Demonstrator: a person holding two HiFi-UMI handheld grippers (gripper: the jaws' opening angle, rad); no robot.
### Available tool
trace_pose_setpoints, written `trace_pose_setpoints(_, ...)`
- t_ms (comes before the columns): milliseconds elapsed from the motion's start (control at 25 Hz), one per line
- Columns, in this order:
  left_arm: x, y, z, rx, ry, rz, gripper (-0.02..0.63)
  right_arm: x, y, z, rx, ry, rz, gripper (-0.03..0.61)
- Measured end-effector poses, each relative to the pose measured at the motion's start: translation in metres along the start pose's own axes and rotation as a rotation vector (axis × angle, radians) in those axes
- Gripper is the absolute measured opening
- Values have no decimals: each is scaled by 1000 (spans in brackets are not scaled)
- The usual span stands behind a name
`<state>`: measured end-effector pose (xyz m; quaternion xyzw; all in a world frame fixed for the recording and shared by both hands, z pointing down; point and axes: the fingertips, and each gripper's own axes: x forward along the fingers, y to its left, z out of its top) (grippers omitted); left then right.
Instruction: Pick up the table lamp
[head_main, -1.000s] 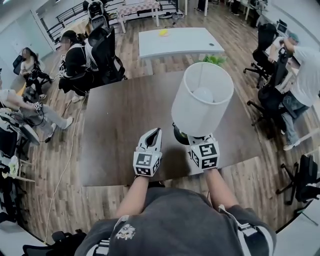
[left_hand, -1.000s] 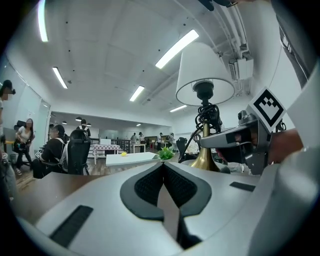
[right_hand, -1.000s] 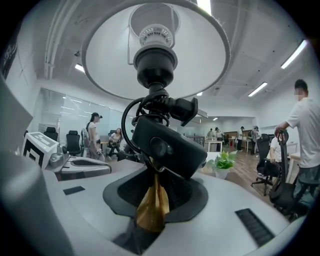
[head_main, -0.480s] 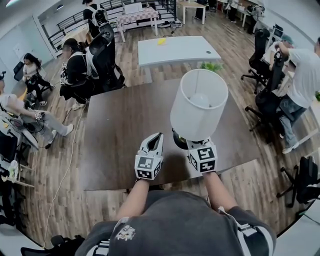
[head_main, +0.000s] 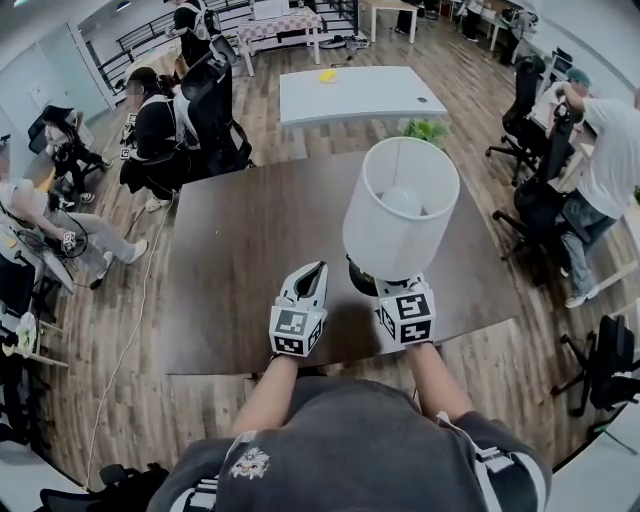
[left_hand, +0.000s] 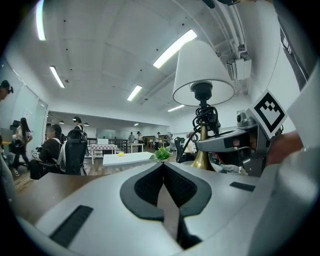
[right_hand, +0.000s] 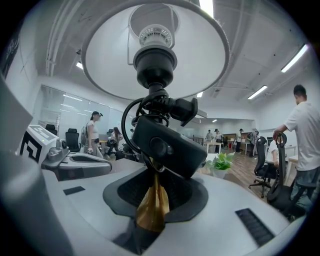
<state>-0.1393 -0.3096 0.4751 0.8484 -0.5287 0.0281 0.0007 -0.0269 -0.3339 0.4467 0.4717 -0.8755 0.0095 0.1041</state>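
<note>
We hold the table lamp w/ the R claw. Its jaws stand partway apart and press on the lamp's brass stem low down, w/ the stem upright btwn the pads. In the R gripper view the white shade spreads overhead w/ the bulb socket in its middle. A black cable loops round the stem, and a black boxy part on it sits just above the jaws.

In the head view the lamp stands upright over the near R part of the dark brown worktop. The shade covers the R claw's tips, and a dark bit of the base peeks out below the rim. We can't tell if the base touches the worktop.

The L claw is just L of the lamp, not touching it. Its jaws are closed together w/ nothing btwn them, and it points level across the worktop.

Beyond the worktop we see a white table, a small green plant, black office chairs w/ seated people on the L, and a standing person in a white shirt on the R.
</note>
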Motion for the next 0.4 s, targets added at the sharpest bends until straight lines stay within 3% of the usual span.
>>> trace_pose_setpoints(400, 18, -2, -7, -1, 5, -3, 8, 12, -18, -7, 2, 1, -7, 107)
